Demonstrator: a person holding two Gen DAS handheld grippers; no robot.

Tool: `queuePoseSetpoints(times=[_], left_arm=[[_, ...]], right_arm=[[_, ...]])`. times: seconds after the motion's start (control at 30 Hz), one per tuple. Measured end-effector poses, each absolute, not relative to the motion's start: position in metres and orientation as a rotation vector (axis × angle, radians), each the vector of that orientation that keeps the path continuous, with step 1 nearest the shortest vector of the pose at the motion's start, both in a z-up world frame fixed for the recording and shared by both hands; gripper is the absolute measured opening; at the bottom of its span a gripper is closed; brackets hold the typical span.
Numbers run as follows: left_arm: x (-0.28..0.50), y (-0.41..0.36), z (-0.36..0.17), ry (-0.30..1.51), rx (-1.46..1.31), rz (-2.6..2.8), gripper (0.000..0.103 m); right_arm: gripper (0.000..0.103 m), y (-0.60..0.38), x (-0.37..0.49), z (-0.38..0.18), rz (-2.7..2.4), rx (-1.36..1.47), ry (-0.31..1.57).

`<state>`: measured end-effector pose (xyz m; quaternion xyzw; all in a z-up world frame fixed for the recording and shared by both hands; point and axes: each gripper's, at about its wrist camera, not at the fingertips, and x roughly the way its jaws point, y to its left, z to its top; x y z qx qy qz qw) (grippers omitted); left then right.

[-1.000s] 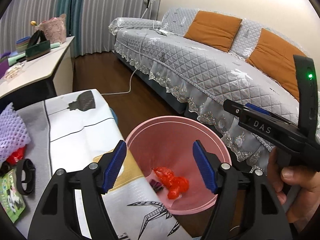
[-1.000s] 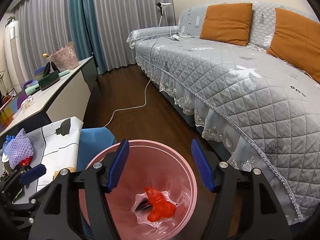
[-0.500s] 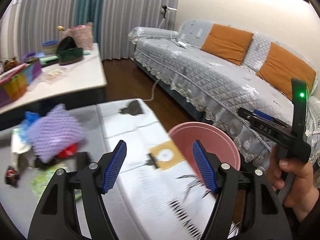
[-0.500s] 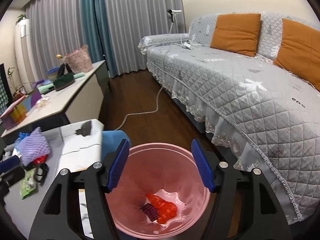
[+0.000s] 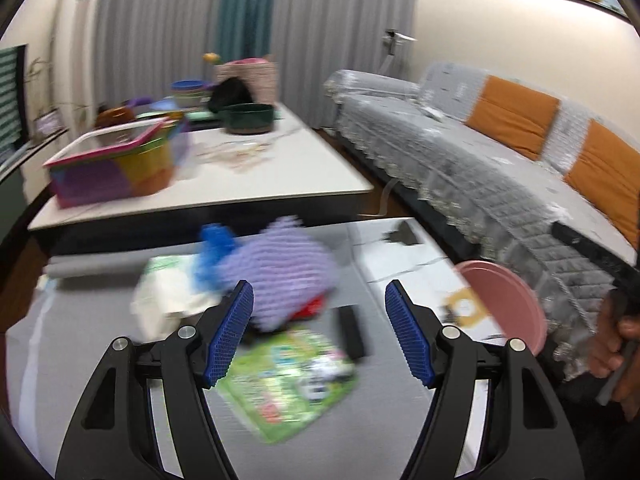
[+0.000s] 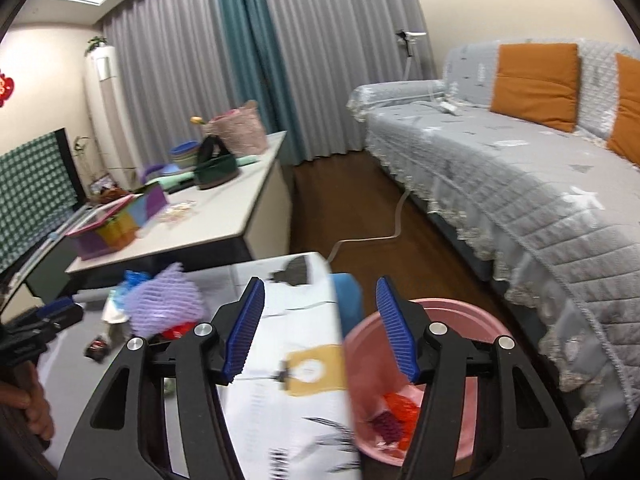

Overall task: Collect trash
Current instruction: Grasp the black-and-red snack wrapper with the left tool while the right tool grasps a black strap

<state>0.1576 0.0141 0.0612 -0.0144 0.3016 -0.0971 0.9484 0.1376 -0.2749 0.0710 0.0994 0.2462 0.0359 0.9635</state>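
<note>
My left gripper [image 5: 319, 334] is open and empty above the low table [image 5: 92, 344]. Under it lie a green snack packet [image 5: 286, 380], a purple foam net [image 5: 280, 276], a blue scrap [image 5: 214, 250], a white wrapper [image 5: 168, 300], a red piece [image 5: 310, 308] and a black strap [image 5: 352, 334]. My right gripper [image 6: 320, 328] is open and empty over the table edge and the pink bin [image 6: 444, 328], which holds red wrappers [image 6: 402, 404]. The bin also shows in the left wrist view [image 5: 508, 300]. The purple net shows in the right wrist view [image 6: 164, 304].
A grey quilted sofa [image 6: 520, 176] with orange cushions stands on the right. A white side table [image 5: 248, 168] behind holds a coloured box [image 5: 116, 160], a dark basket [image 5: 248, 118] and bowls. A cable [image 6: 372, 236] lies on the wood floor.
My left gripper has swung left from over the bin to over the trash on the table. My right gripper has turned left and lifted a little; both stay open.
</note>
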Motion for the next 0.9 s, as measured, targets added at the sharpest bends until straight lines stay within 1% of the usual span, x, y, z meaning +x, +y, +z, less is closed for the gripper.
queuePoseSetpoints(times=[0.2, 0.4, 0.5, 0.57, 0.73, 0.9], left_arm=[[0.159, 0.077, 0.024, 0.640, -0.070, -0.065, 0.067], [0.158, 0.126, 0.000, 0.673, -0.057, 0.021, 0.067], [0.160, 0.147, -0.011, 0.694, -0.074, 0.056, 0.070], [0.164, 0.163, -0.023, 0.726, -0.094, 0.078, 0.071], [0.177, 0.176, -0.039, 0.759, -0.120, 0.086, 0.071], [0.193, 0.170, -0.052, 0.819, -0.112, 0.071, 0.071]], right_arm=[[0.058, -0.218, 0.156, 0.056, 0.171, 0.193, 0.522], [0.058, -0.164, 0.180, 0.017, 0.265, 0.185, 0.595], [0.058, -0.148, 0.190, 0.001, 0.293, 0.167, 0.628], [0.058, -0.138, 0.195, -0.009, 0.312, 0.142, 0.650], [0.059, -0.131, 0.211, -0.030, 0.348, 0.151, 0.724], [0.059, -0.119, 0.222, -0.046, 0.370, 0.140, 0.773]])
